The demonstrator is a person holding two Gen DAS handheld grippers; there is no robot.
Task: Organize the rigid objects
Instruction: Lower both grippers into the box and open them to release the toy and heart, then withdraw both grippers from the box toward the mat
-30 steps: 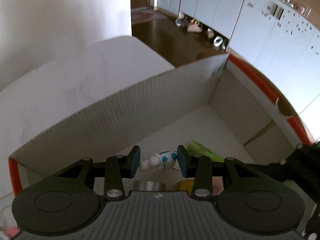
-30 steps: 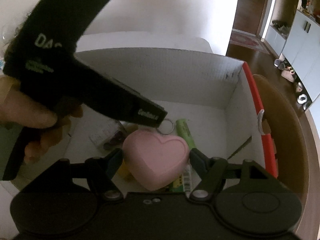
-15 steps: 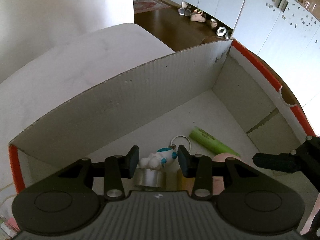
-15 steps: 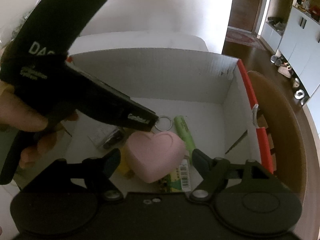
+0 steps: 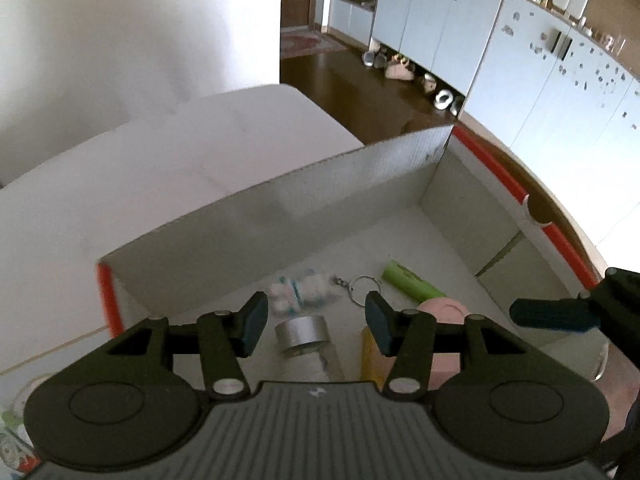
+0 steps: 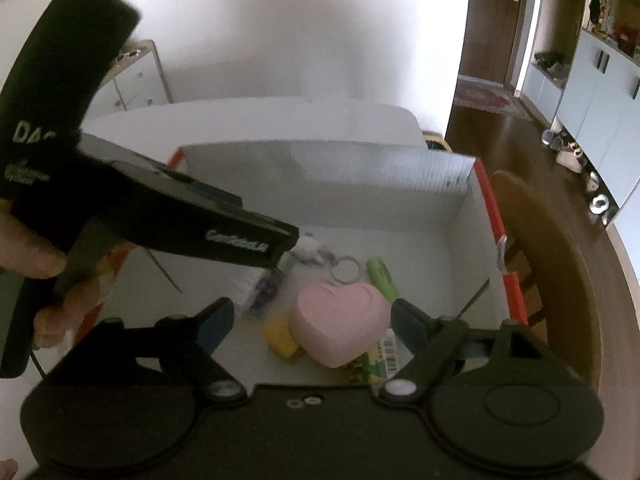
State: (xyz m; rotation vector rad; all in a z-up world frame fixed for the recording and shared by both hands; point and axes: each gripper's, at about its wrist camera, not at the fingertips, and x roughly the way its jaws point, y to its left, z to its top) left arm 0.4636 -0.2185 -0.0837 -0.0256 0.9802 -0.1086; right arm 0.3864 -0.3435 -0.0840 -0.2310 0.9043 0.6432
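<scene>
Beyond the left tongs (image 5: 313, 323) a white corrugated cardboard box with red-orange edges (image 5: 248, 216) stands on the white tabletop (image 5: 120, 168). The box's near wall is hidden under the tongs.

Box contents: a small white-and-blue figurine keychain with a metal ring (image 5: 304, 290) lies just ahead of the left tongs. A silver-capped cylinder (image 5: 302, 334) sits between their tips. A green tube (image 5: 412, 284) lies ahead to the right. A pink heart-shaped case (image 6: 340, 326) rests between the tips of the right tongs (image 6: 310, 322), touching neither, on a yellow block (image 6: 282, 338).

Both tongs hover above the box, tips spread apart and empty.
</scene>
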